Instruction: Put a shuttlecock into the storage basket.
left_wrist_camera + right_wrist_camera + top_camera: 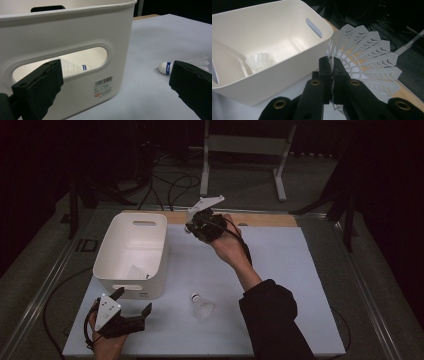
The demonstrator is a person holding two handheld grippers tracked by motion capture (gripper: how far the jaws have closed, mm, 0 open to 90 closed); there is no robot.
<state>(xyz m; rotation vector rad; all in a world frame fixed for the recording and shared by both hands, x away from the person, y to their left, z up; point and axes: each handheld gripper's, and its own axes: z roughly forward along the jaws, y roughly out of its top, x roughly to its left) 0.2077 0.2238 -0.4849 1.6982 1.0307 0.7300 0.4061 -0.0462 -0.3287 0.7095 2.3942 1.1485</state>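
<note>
The bench (pixel 280 270) carries a white bin (pixel 131 254) at its left, handle slots cut in the short walls. One shuttlecock lies inside the bin (pixel 259 61) on its floor (seen also through the near slot in the left gripper view). A second shuttlecock (pixel 202 306) lies on its side on the bench in front, well apart from the bin's near right corner.

The right claw (pixel 331 75) is raised just beside the bin's far right corner, clenched on the skirt edge of a third shuttlecock (pixel 367 57), whose white skirt fans out to the right of the jaws, outside the bin's rim.

The left claw (pixel 132 302) sits low at the bench's near left edge, released, jaws wide; one jaw fronts the bin's near wall, the other points toward the lying shuttlecock.
</note>
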